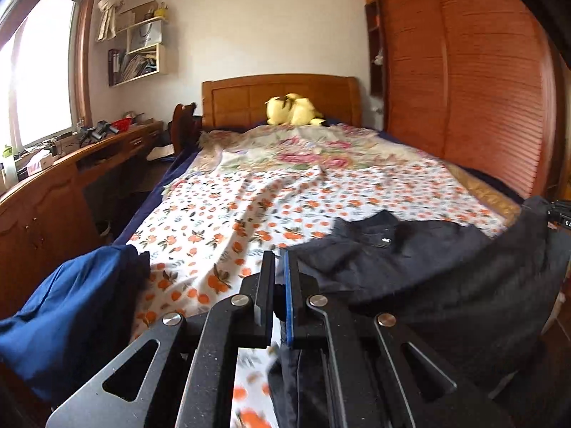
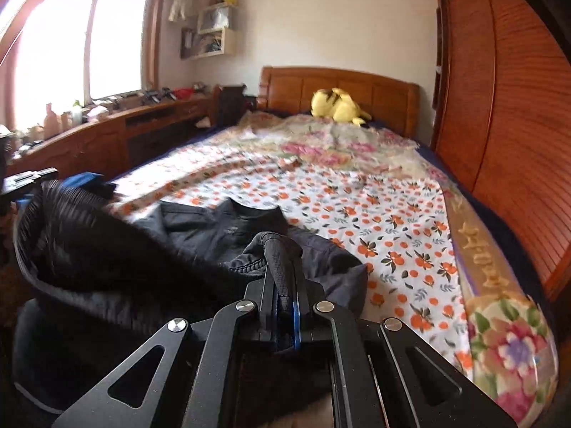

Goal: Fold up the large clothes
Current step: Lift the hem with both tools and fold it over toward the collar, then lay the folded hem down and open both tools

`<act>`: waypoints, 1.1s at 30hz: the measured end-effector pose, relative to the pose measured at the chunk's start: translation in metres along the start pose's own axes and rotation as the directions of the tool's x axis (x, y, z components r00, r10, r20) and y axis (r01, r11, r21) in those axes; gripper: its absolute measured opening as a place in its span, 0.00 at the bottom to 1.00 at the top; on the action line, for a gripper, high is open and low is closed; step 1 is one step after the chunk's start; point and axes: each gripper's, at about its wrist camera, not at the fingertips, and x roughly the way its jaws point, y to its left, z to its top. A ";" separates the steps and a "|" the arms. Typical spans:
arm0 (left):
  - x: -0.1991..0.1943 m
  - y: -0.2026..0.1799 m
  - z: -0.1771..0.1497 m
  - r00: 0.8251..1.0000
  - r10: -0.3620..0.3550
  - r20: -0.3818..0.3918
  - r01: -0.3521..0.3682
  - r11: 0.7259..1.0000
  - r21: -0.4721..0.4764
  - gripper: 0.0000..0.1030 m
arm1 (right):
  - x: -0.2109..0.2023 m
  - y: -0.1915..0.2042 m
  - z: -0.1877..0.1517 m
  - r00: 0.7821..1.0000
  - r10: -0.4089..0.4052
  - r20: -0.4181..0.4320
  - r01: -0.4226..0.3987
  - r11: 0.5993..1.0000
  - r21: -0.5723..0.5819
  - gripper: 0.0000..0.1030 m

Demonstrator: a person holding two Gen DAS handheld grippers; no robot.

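A large black garment lies on the near end of the bed, its collar end pointing toward the headboard. My left gripper is nearly shut, with a narrow gap at the fingertips; dark cloth hangs under its right finger lower down, and I cannot tell if it is clamped. My right gripper is shut on a bunched edge of the black garment, which sticks up between the fingers. The garment's near part is lifted and blurred at the left of the right wrist view.
The bed has an orange-flower sheet and a yellow plush toy by the wooden headboard. A blue garment hangs at the bed's near left corner. A wooden desk runs along the left, a wardrobe along the right.
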 end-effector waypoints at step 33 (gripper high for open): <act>0.122 -0.044 0.000 0.978 -0.192 -0.078 0.188 0.981 -0.052 0.79 | 0.346 -0.049 0.115 0.866 -0.329 -0.376 0.353 0.936 -0.003 0.06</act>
